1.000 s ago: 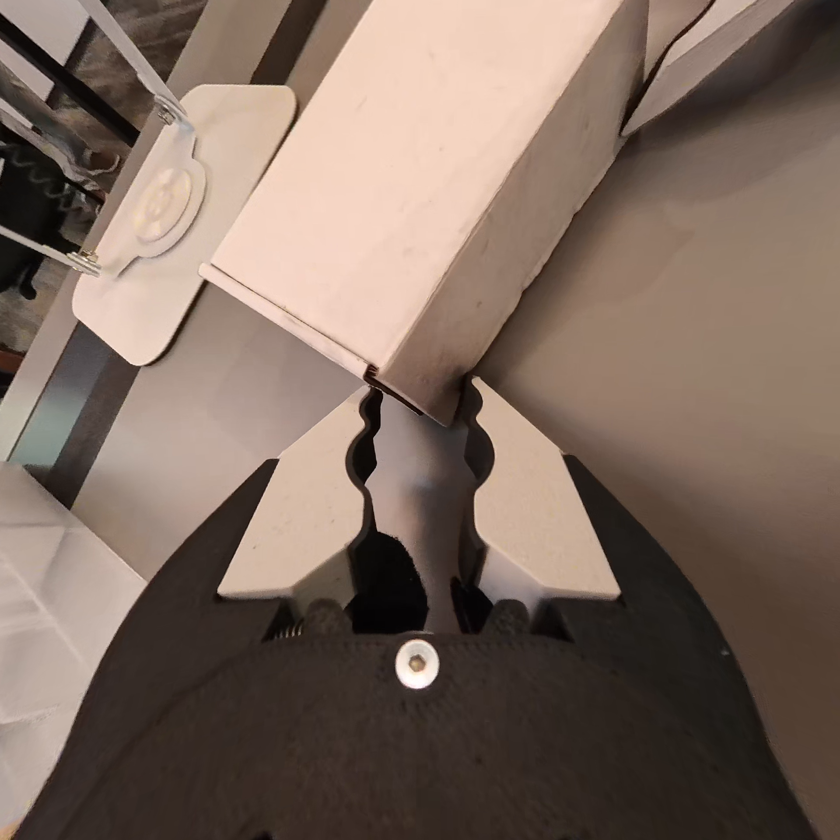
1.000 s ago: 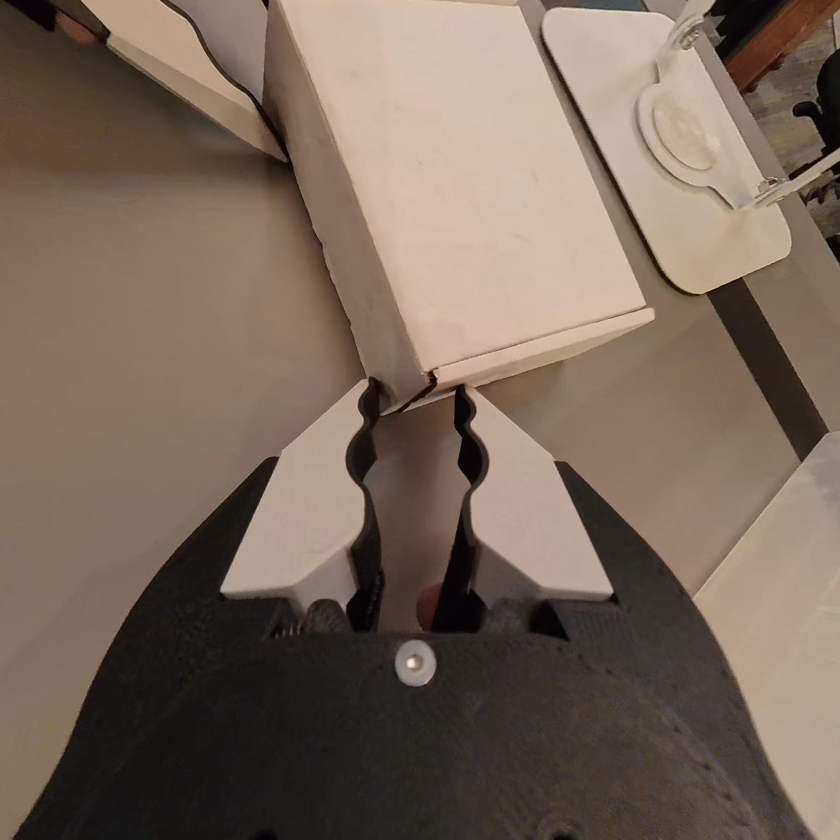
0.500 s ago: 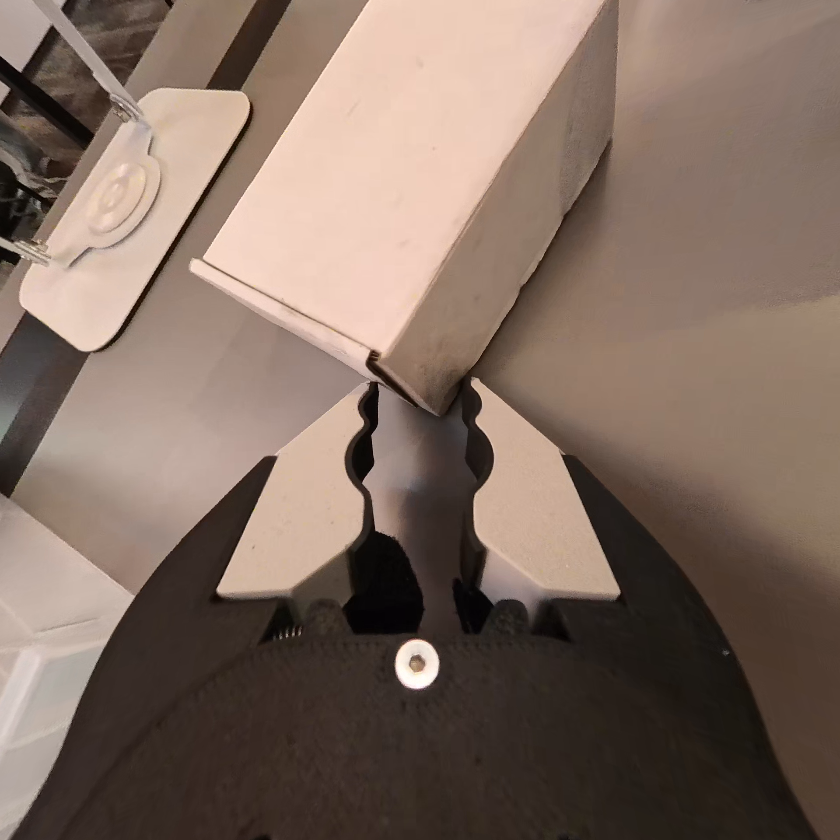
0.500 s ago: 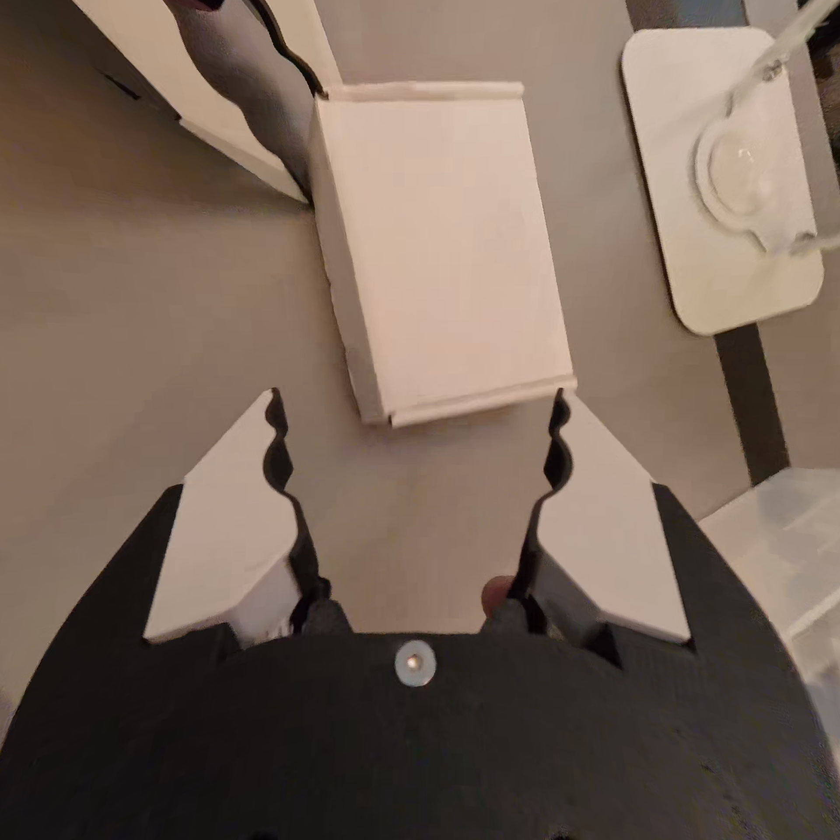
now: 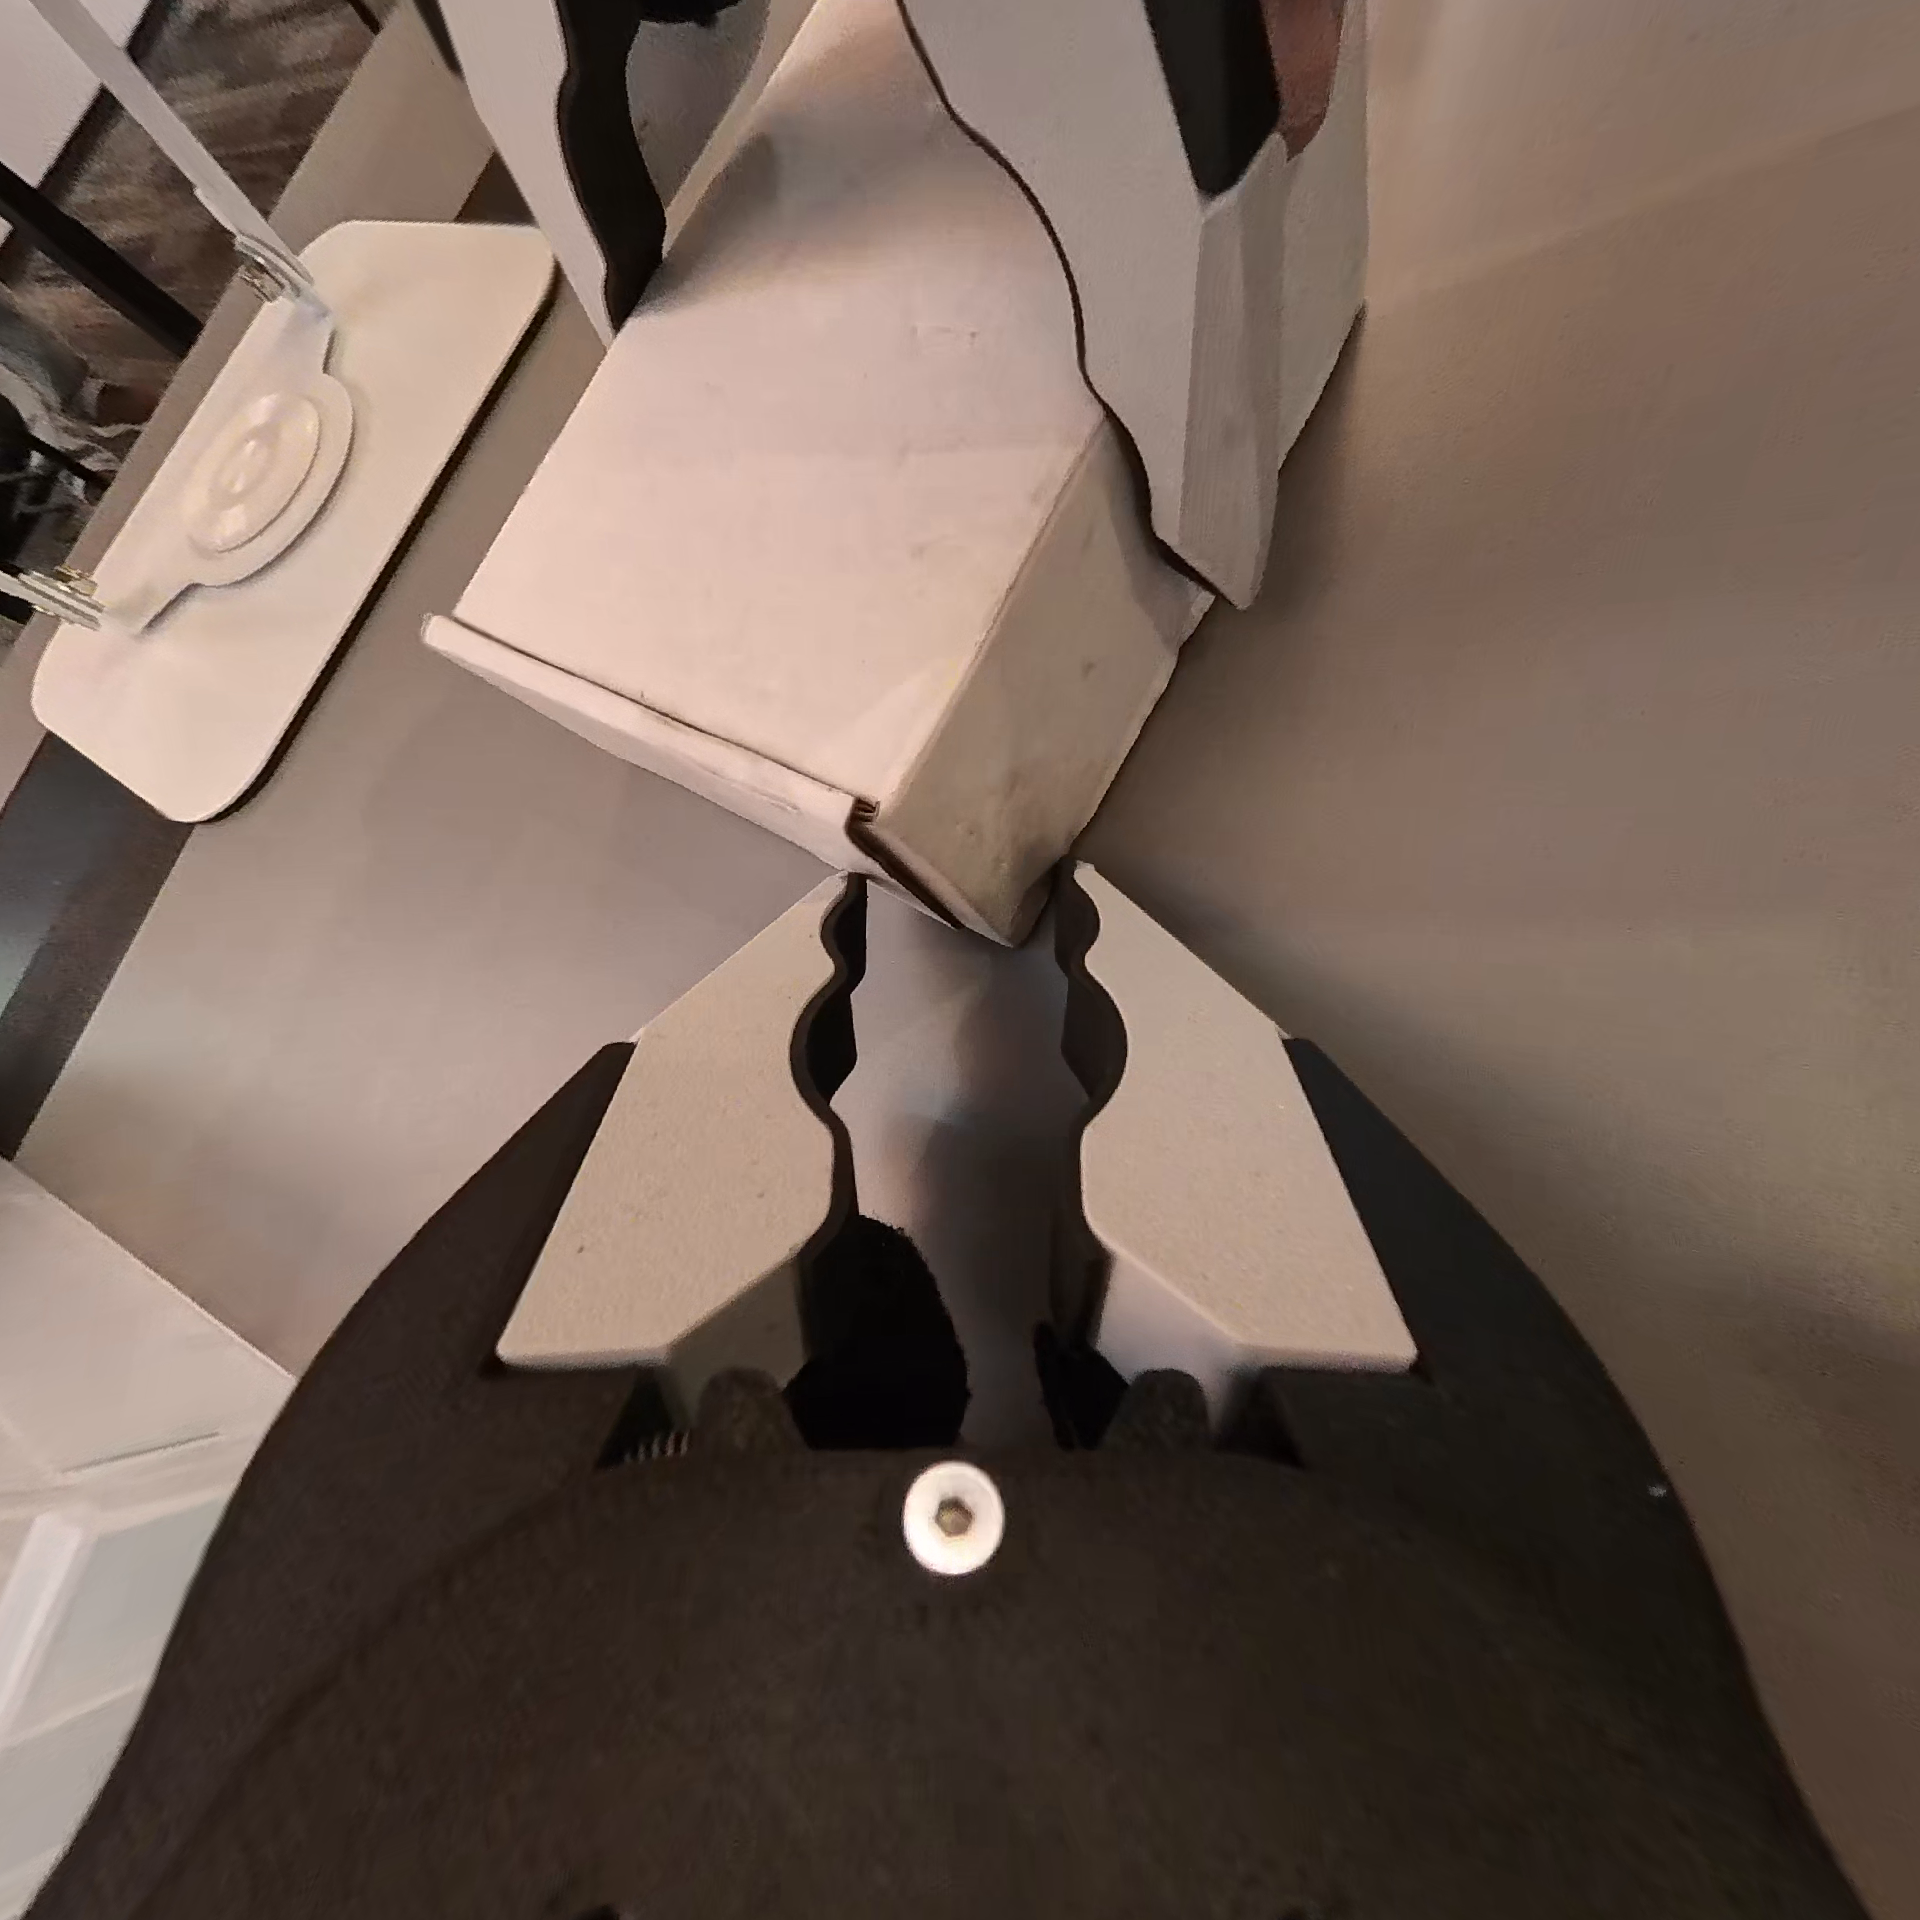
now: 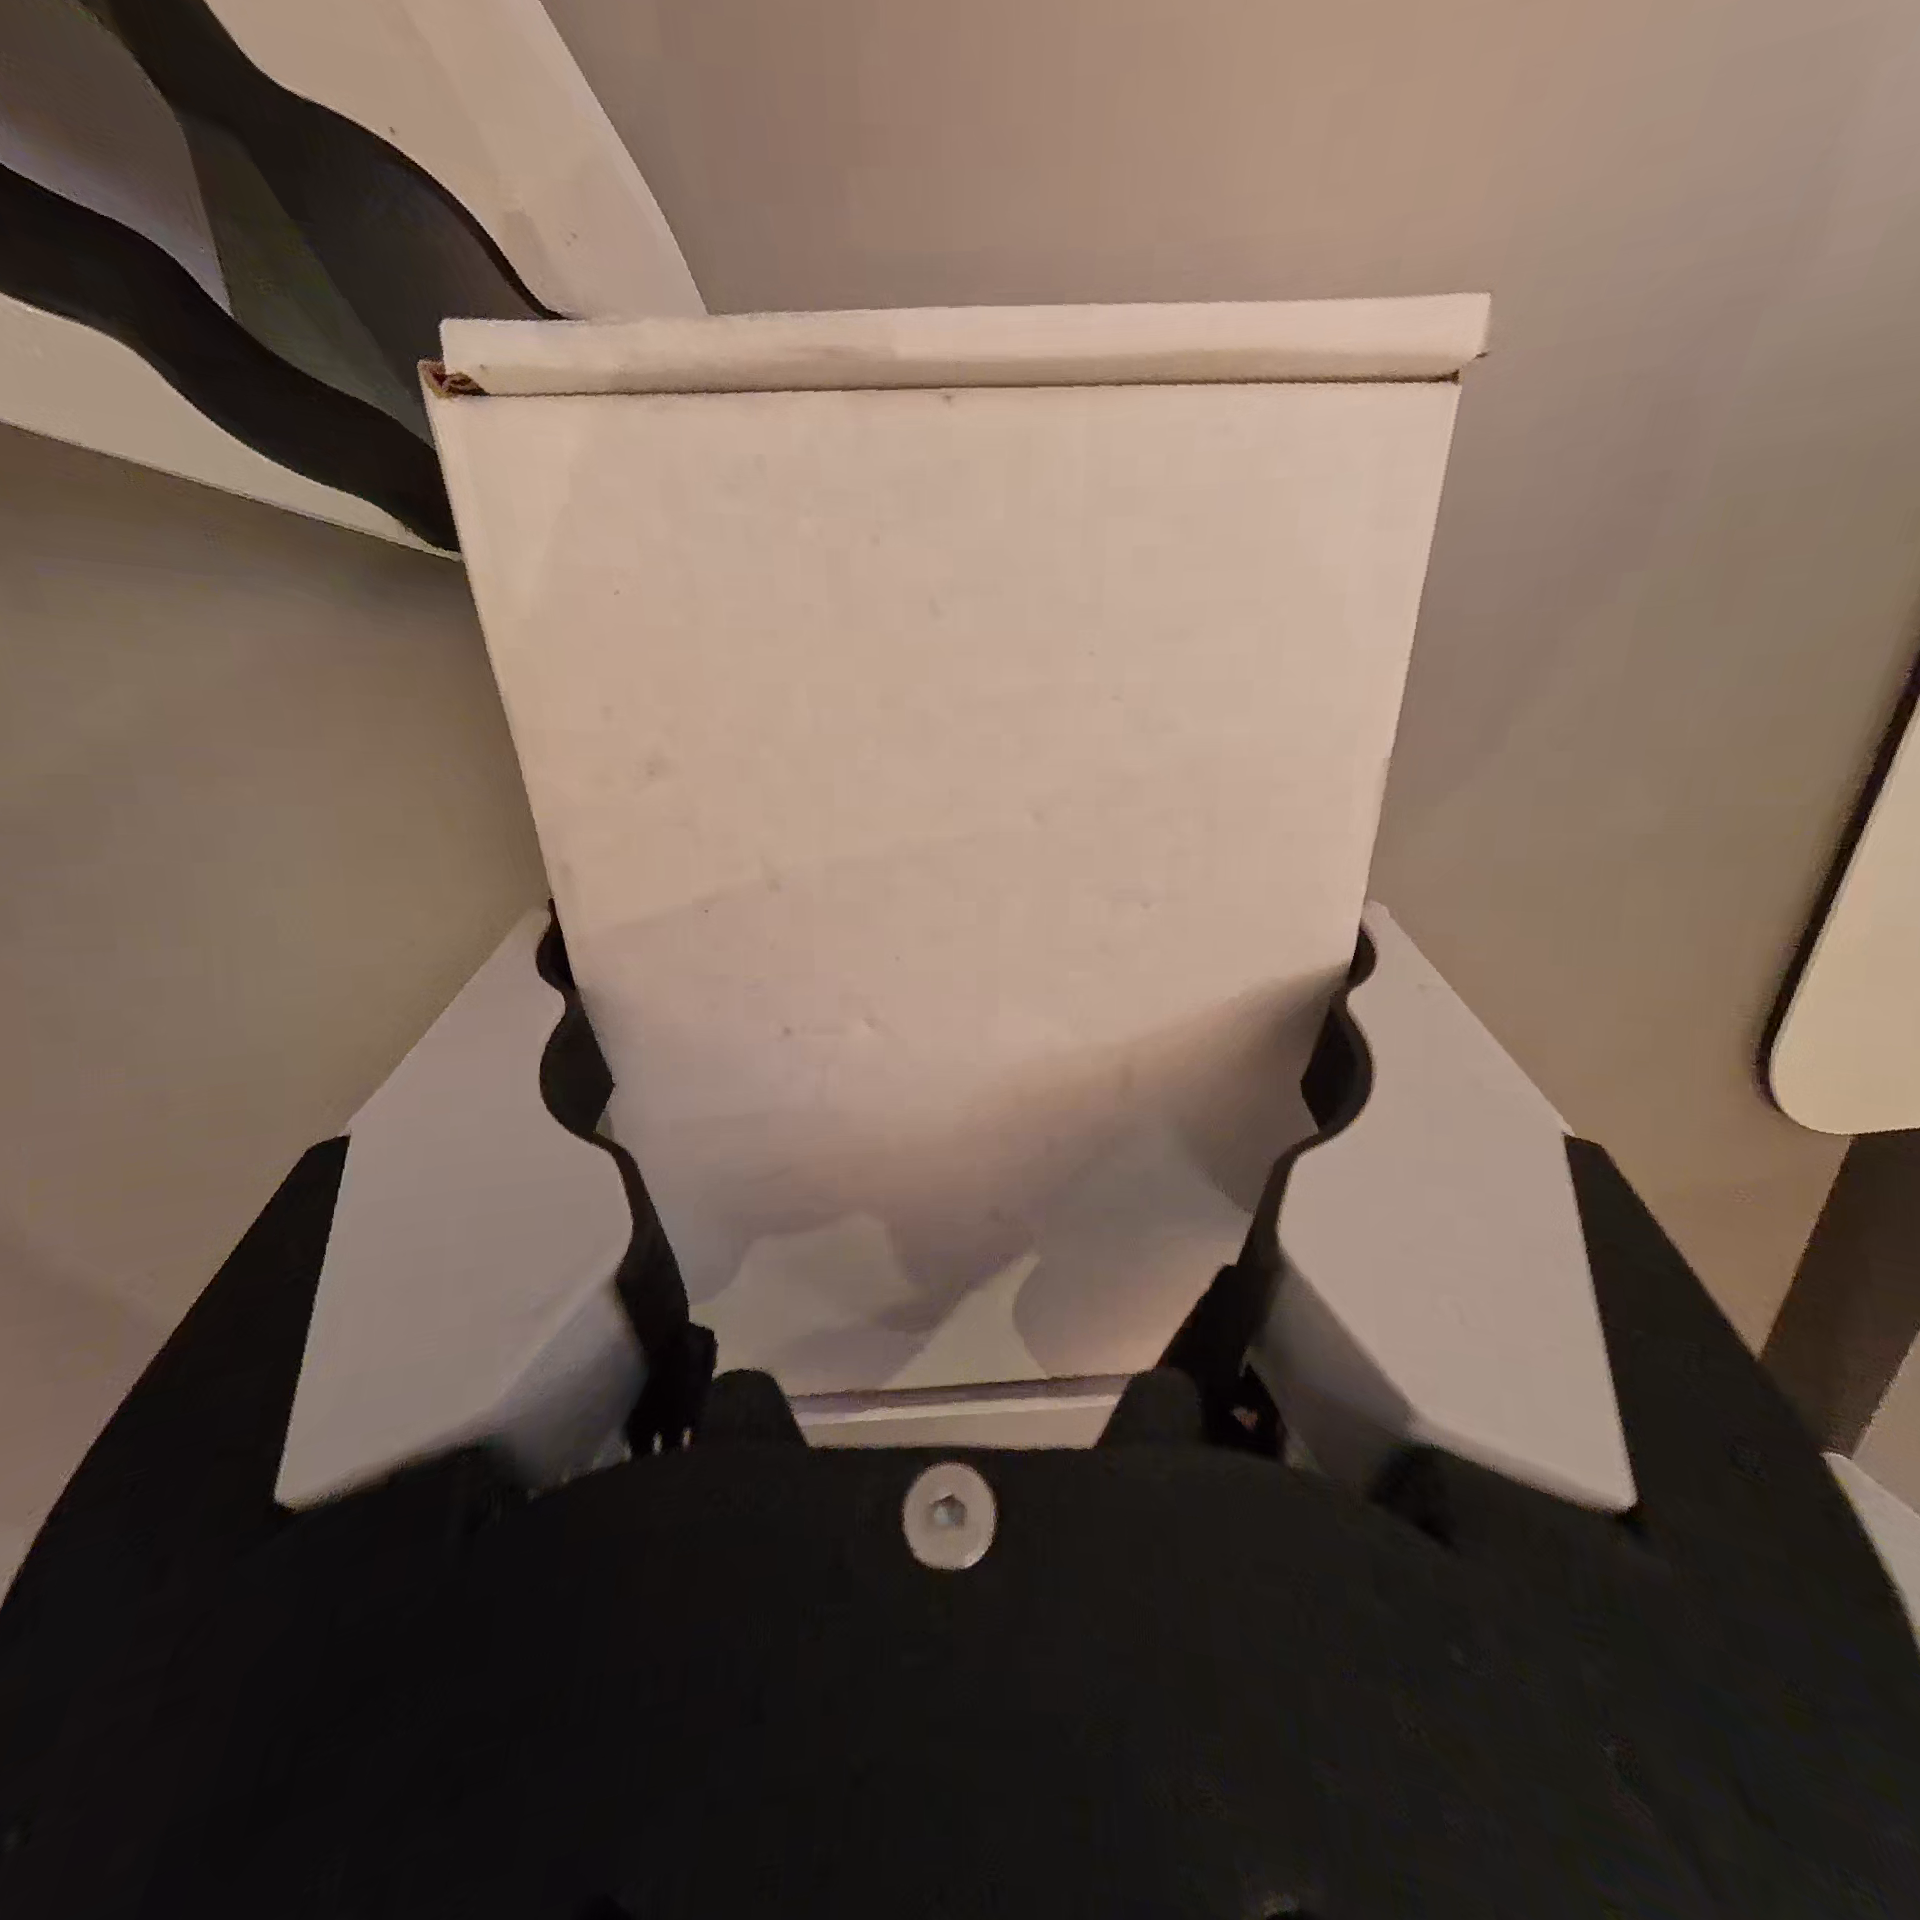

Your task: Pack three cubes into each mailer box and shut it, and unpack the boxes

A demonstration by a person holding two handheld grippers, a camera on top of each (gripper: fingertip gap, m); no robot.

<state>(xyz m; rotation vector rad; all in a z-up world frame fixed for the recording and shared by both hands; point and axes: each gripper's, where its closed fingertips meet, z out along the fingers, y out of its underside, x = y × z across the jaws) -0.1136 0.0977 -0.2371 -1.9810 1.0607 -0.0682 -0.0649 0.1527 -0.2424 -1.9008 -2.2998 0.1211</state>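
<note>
A closed white mailer box point(image 5: 810, 488) lies on the grey table point(image 5: 1558, 935). My left gripper point(image 5: 961, 878) has its jaws nearly together, pinching the box's near corner. My right gripper point(image 6: 961, 925) is open wide, and its two fingers stand on either side of the box point(image 6: 956, 748), close against its side walls. In the left wrist view the right gripper's fingers point(image 5: 1164, 343) reach over the far end of the box. In the right wrist view the left gripper's fingers point(image 6: 582, 177) meet the box's far left corner. No cubes are in view.
A white base plate point(image 5: 260, 520) with a clear stand foot lies left of the box, and its edge also shows in the right wrist view point(image 6: 1849, 935). A clear plastic bin point(image 5: 83, 1455) sits at the table's near left.
My right gripper let go of the box's corner, opened wide, swung round and moved in over the box's end. The left gripper kept its hold on the corner.
</note>
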